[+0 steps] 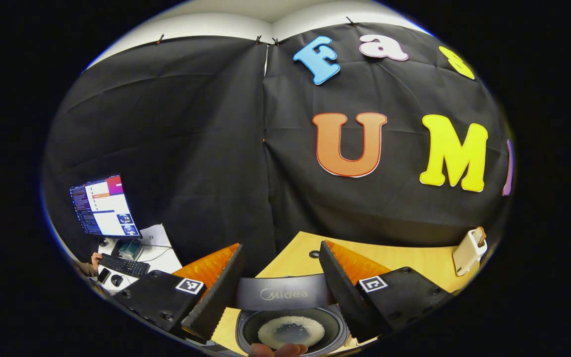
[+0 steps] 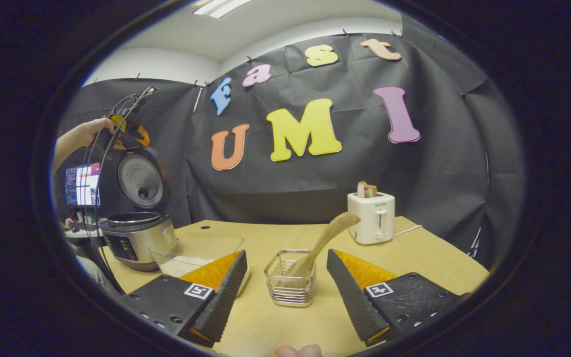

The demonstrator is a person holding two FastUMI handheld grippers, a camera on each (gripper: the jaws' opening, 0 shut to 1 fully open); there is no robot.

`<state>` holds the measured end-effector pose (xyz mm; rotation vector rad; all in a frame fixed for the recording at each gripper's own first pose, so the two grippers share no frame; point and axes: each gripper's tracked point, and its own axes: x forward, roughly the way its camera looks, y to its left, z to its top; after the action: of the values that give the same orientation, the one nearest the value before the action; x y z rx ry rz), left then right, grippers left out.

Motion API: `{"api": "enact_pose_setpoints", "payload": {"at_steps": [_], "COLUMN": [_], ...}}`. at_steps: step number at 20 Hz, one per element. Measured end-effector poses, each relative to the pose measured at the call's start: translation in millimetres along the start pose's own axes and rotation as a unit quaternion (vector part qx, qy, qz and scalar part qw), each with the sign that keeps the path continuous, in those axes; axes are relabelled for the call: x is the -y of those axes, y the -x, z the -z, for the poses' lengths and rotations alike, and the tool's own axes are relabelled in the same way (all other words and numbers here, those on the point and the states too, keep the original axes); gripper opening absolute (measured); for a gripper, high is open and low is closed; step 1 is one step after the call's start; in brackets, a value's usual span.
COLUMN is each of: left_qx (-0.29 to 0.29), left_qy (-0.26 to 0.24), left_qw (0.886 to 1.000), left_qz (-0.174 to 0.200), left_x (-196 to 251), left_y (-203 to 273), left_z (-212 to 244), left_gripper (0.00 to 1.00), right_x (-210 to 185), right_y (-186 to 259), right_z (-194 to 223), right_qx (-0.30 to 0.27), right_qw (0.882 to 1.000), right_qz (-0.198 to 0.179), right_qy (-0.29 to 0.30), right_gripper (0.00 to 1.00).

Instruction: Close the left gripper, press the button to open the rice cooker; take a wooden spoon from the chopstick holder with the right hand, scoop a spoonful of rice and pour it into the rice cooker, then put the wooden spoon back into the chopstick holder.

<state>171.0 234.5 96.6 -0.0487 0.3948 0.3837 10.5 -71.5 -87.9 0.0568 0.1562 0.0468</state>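
With the silver rice cooker (image 2: 134,238) already open and rice in its pot, sits dead ahead of the right gripper (image 2: 285,292): pale wooden spoon (image 2: 322,243) in wire chopstick holder (image 2: 290,283), handle leaning up and right; fingers wide, holding nothing. Left gripper (image 1: 280,292) spread over the pot, also empty.

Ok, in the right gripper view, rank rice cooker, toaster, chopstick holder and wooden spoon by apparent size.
1. rice cooker, lid up
2. toaster
3. chopstick holder and wooden spoon: look alike, and they sit nearer the camera, so unranked.
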Motion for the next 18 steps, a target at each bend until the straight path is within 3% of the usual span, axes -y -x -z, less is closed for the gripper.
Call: {"api": "enact_pose_setpoints", "payload": {"at_steps": [4,5,11,18], "left_qx": [0.018,0.027,0.079,0.104], "left_qy": [-0.005,-0.002,0.001,0.003], "left_qw": [1.000,1.000,0.997,0.995], "left_qz": [0.004,0.004,0.002,0.000], "left_x": [6,6,12,15], "left_y": [27,33,71,88], "left_z": [21,29,84,134], "left_gripper": [0.98,0.98,0.98,0.97], "right_x": [-19,-23,-45,-37], "right_y": [6,7,18,37], "right_z": [-15,-18,-21,-19], "right_qx": [0.023,0.028,0.023,0.032], "right_qw": [1.000,0.999,0.998,0.999], "right_qz": [-0.020,-0.025,-0.054,-0.031], "right_qy": [0.003,0.002,-0.008,0.017], "right_gripper": [0.96,0.92,0.95,0.96]}}
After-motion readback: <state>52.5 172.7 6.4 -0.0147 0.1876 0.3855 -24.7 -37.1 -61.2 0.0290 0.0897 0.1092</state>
